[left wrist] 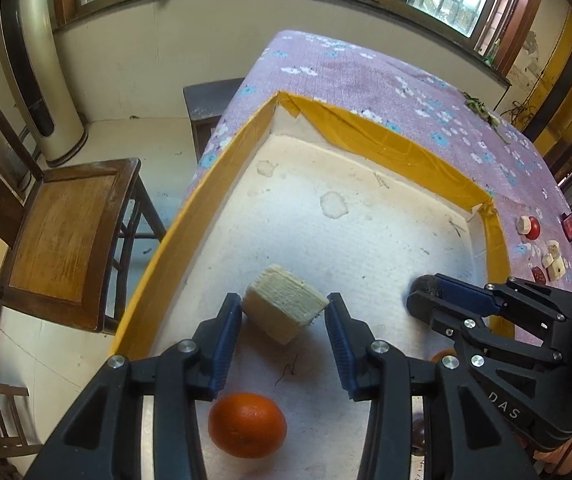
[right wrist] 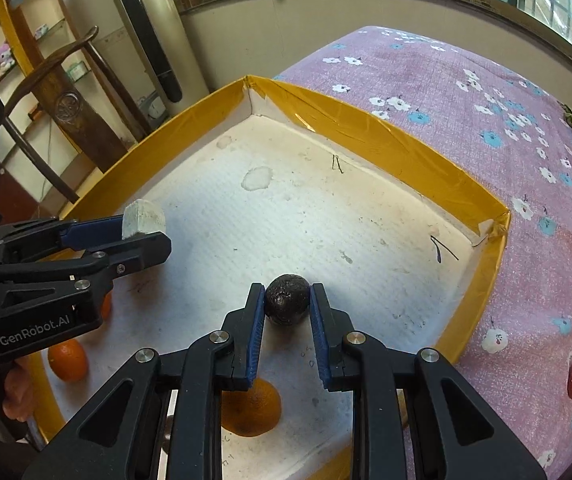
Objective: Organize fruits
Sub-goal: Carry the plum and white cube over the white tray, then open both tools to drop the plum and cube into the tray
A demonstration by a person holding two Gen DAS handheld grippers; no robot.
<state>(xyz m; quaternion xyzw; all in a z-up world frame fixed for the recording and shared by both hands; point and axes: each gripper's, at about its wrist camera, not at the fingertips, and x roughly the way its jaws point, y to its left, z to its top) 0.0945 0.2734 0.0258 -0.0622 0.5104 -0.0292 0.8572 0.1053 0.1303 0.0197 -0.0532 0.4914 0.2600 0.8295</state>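
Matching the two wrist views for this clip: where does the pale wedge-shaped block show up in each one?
Left wrist view: the pale wedge block sits low centre, between the left gripper's jaws, above an orange.
Right wrist view: the same block is at mid-left, its top showing at the tip of the left gripper.
Shared landmark: the far corner of the yellow-rimmed tray.
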